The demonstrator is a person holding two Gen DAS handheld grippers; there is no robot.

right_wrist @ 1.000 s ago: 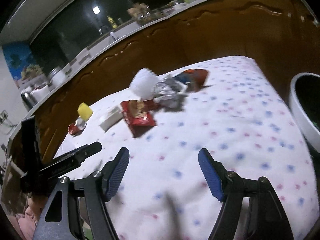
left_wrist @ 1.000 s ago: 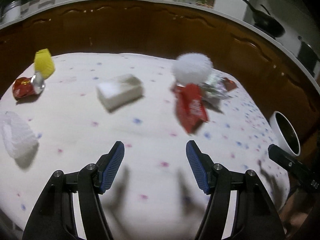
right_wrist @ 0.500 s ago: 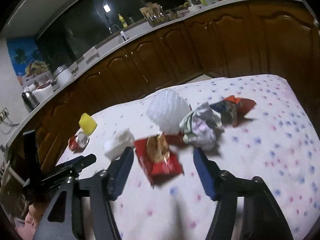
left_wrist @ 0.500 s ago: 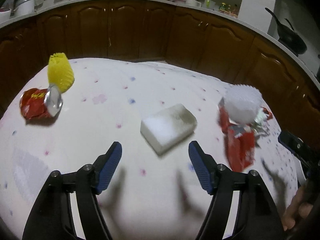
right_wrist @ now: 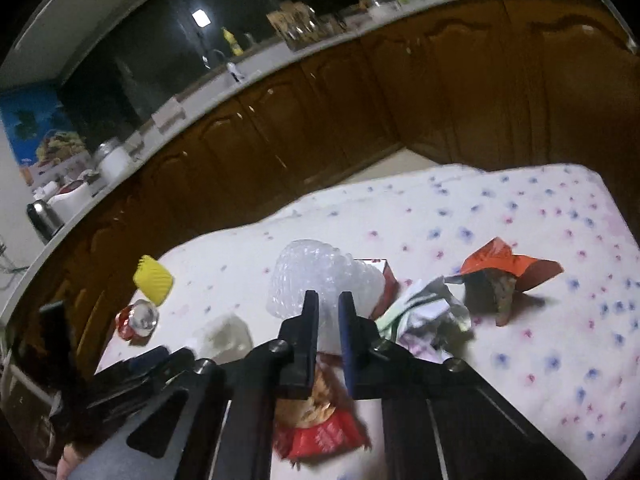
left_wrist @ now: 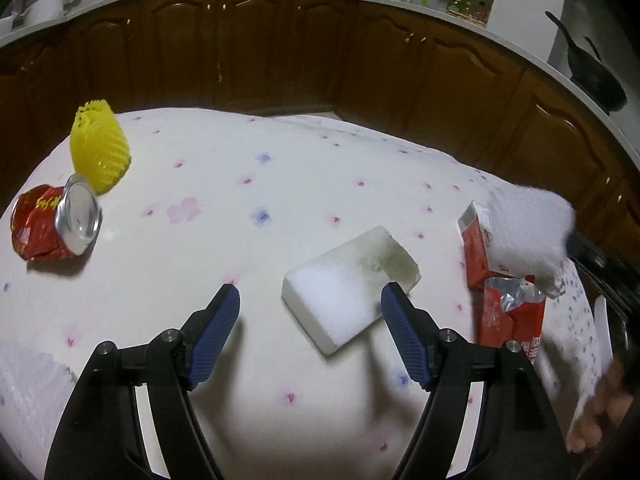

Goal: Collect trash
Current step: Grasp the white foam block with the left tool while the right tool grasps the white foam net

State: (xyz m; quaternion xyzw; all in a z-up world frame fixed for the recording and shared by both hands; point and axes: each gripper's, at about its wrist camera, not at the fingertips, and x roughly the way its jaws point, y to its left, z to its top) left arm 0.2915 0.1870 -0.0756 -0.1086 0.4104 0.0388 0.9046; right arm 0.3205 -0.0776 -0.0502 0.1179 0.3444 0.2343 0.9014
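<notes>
My left gripper [left_wrist: 310, 298] is open, its fingers on either side of the near end of a white sponge block [left_wrist: 352, 280] on the dotted tablecloth [left_wrist: 304, 168]. My right gripper [right_wrist: 328, 308] is shut on a white foam fruit net [right_wrist: 316, 284], which also shows at the right of the left wrist view [left_wrist: 528, 232]. A red snack bag [right_wrist: 320, 428] lies under the right gripper. A crushed red can [left_wrist: 56, 226] and a yellow foam net [left_wrist: 98, 146] lie far left.
A crumpled wrapper [right_wrist: 428, 312] and an orange-red wrapper [right_wrist: 508, 268] lie to the right of the foam net. Another white foam net [left_wrist: 28, 364] lies at the near left edge. Dark wooden cabinets [left_wrist: 280, 48] ring the table. A black pan [left_wrist: 592, 76] sits far right.
My left gripper moved forward until its fingers flank the sponge. My right gripper moved forward to the white foam net and closed on it.
</notes>
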